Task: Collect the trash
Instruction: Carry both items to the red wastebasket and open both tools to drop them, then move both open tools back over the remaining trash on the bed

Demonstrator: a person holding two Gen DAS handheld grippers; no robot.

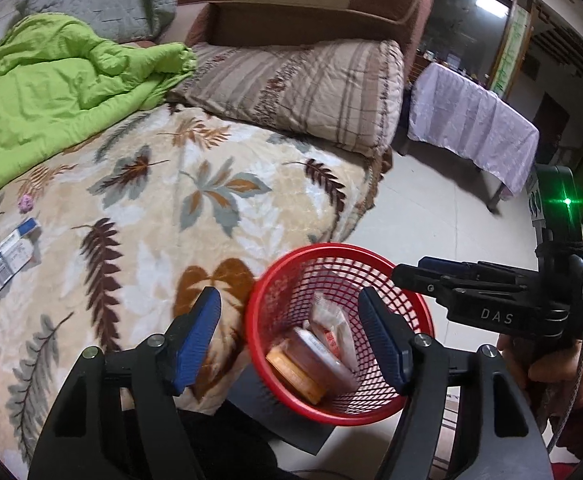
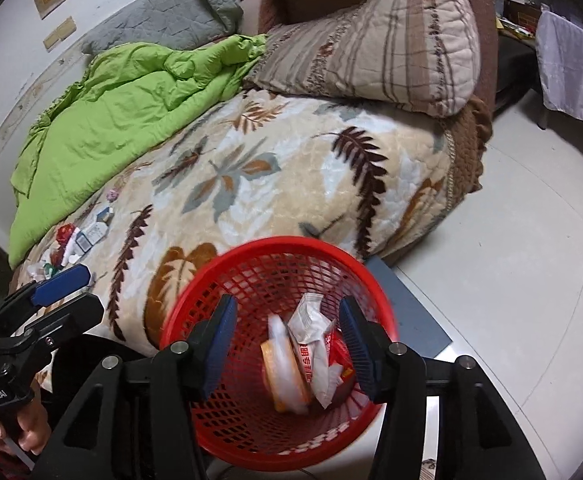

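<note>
Wrappers [image 2: 311, 344] are lying light and crushable in the red basket [image 2: 227, 264], pinchable at any edge, while both grippers [image 1: 291, 336] [image 2: 287, 344] are hovering open, empty.

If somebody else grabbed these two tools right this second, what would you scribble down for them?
Left hand-held gripper: open, nothing between its fingers, above the near-bed rim of the red basket.
Right hand-held gripper: open, empty, over the basket's mouth.
Done: a round orange tub and white and red wrappers lie in the basket, which stands on the floor by the bed.
Left: a cluster of litter on the leaf-print blanket, towards the green quilt: blue-and-white cartons, a red piece, white scraps, and a small pink ball.
</note>
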